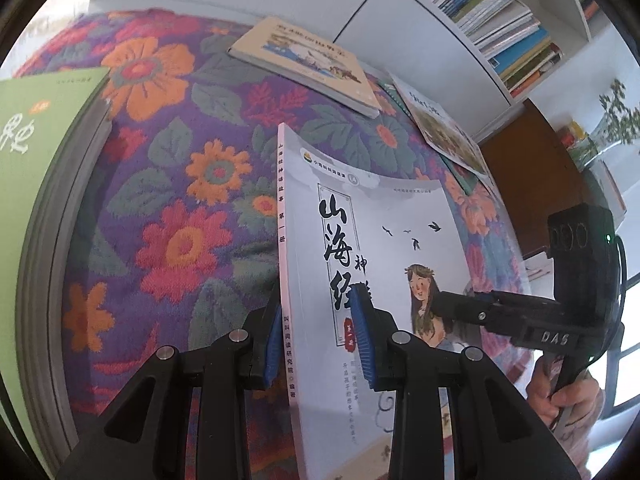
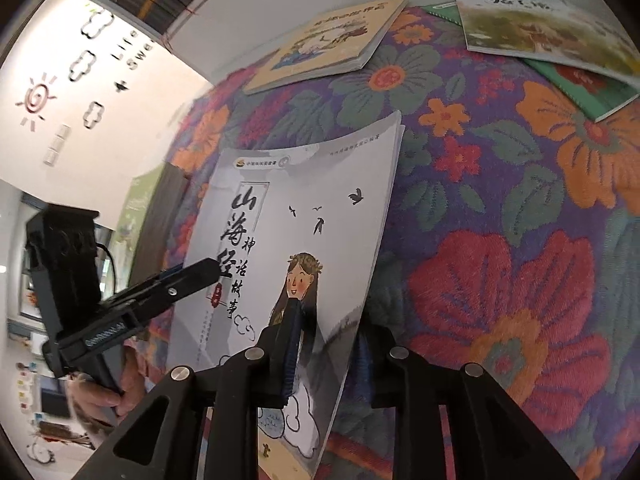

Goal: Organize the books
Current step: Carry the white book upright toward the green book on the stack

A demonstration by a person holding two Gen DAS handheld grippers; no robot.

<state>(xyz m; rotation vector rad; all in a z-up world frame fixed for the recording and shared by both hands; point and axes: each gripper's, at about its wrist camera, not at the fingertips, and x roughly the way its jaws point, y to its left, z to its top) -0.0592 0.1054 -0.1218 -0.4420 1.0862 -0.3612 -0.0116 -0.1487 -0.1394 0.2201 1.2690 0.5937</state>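
A thin book with a grey-white cover [image 1: 384, 240] showing a long-haired girl and black birds is held up, tilted, above a flowered carpet [image 1: 180, 184]. My left gripper [image 1: 316, 312] is shut on it, its blue pads on either side of the spine edge. My right gripper [image 2: 330, 328] has the book's free long edge [image 2: 360, 280] between its jaws, one pad lying on the cover and the other finger hidden behind the pages. Each gripper shows in the other's view, the right gripper [image 1: 460, 302] and the left gripper [image 2: 200, 272].
On the carpet lie a beige hardcover [image 1: 308, 64], a thin picture book [image 2: 540, 28] on top of a green book [image 2: 588, 84], and a green-covered stack [image 1: 36, 160] at left. A white bookshelf [image 1: 500, 20] full of books stands behind. A person's hand [image 1: 560, 392] holds each grip.
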